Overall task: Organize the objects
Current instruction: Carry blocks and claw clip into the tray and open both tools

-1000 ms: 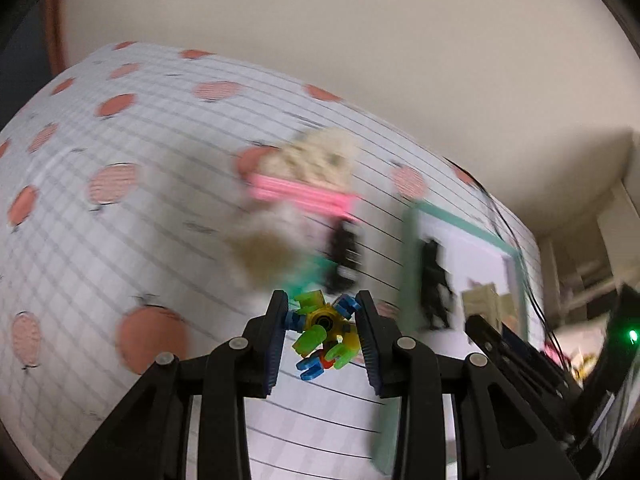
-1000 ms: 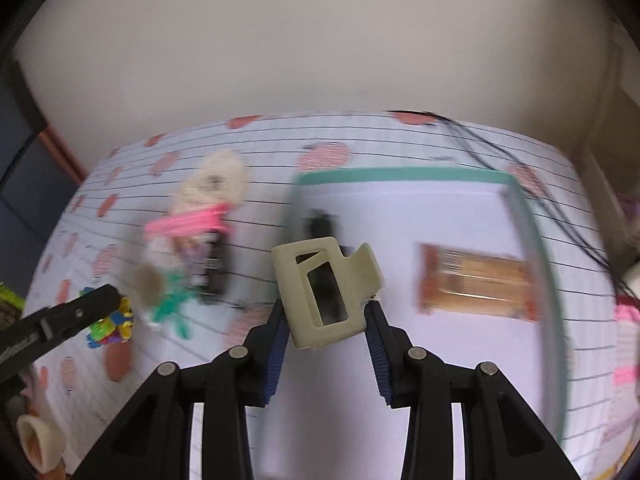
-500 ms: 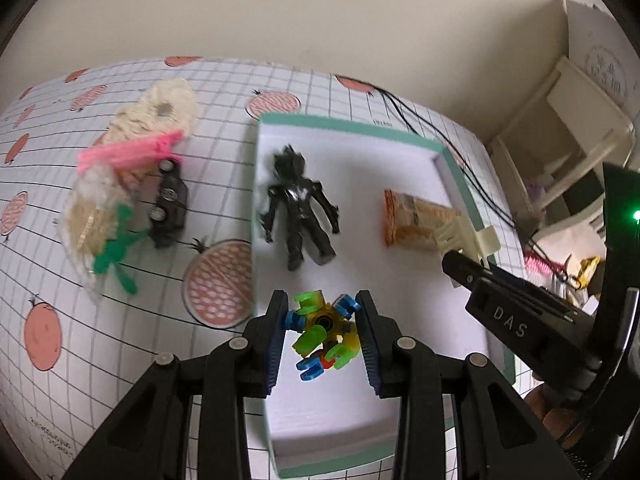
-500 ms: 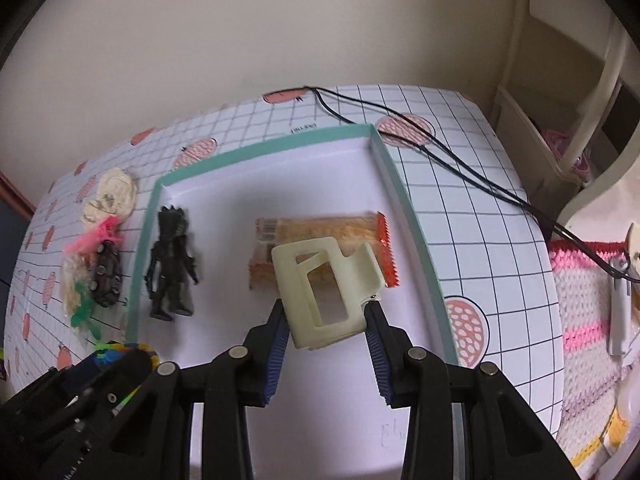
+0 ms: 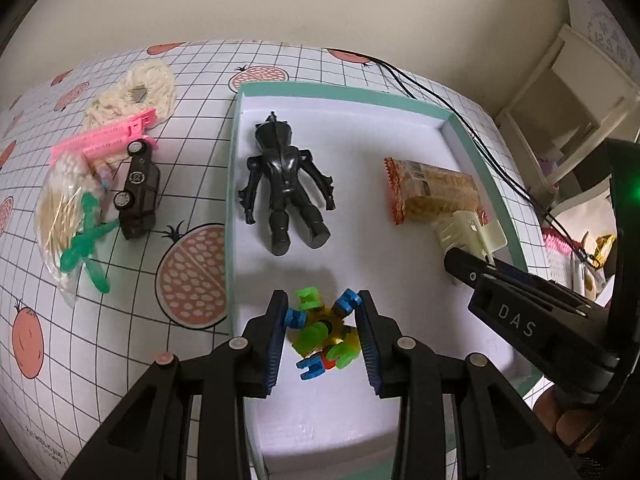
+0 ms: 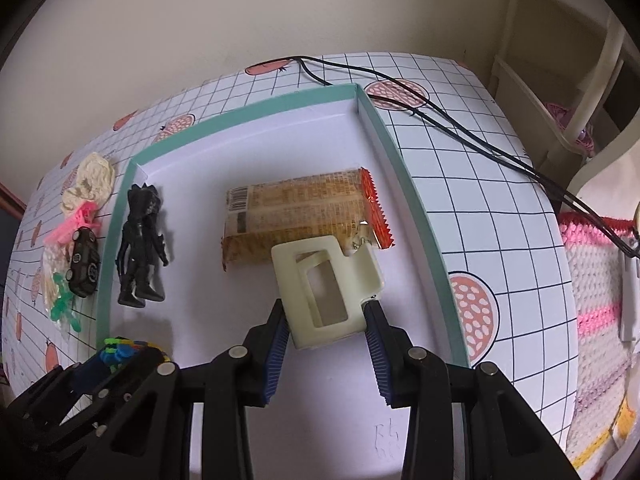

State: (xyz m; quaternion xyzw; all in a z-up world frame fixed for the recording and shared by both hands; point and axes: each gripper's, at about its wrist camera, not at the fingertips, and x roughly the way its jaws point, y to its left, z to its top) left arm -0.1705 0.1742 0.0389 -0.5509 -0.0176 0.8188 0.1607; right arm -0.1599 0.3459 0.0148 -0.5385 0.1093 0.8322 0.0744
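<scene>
— While the left gripper (image 5: 322, 334) is hanging over the near part of the tray, what are its jaws doing?

— They are clamping a many-coloured block toy (image 5: 323, 332), green, blue and yellow pieces pressed between the two blue pads. It is sitting above the white floor of the teal-rimmed tray (image 5: 230, 184); whether it is touching that floor I cannot tell.

— And the right gripper (image 6: 325, 326)?

— It is gripping a cream hair claw clip (image 6: 326, 284), which is standing up between the fingers over the tray's right half, just in front of a wrapped snack bar (image 6: 298, 214) lying flat inside.

— What else is lying in the tray?

— A black action figure (image 5: 284, 178), stretched out near the left wall, well apart from the snack.

— Outside it?

— On the grid-and-fruit tablecloth (image 5: 192, 276), left of the tray, a small dark toy car (image 5: 138, 190) is resting beside a pink comb-like piece (image 5: 106, 136), a cream crocheted piece (image 5: 138, 88) and a clear bag with a green plastic shape (image 5: 86, 236) on it. Black cables (image 6: 460, 120) are running across the cloth behind the tray's far right corner.
</scene>
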